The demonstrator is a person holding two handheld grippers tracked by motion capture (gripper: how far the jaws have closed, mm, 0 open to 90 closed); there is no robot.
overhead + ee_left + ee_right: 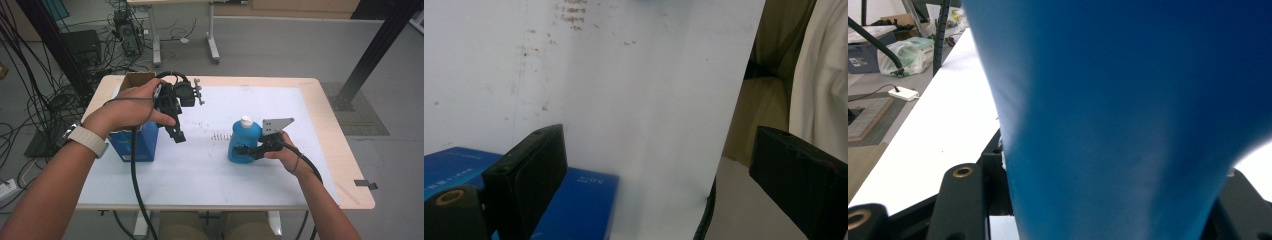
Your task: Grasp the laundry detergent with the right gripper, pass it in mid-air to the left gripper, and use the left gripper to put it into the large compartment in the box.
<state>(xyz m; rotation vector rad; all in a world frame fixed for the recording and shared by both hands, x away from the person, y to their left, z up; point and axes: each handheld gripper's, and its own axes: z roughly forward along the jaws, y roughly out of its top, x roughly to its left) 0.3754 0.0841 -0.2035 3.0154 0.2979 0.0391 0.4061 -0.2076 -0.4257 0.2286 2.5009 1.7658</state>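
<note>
Blue bottle (243, 142), one, white-capped, clamped by right gripper (246, 150) mid-frame; one blue box (134, 137) open at left; left gripper (177, 134) jaws apart.

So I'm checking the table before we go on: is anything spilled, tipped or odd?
Nothing tipped: the blue bottle stands upright, capped, in the right gripper. Only faint dark specks mark the white table cover beside it.

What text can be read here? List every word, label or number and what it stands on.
Nothing reads clearly.
Blue box: small white print, too blurred to read.
White table cover: faint brownish marks, too blurred to read.
Blue bottle: no label visible.
</note>
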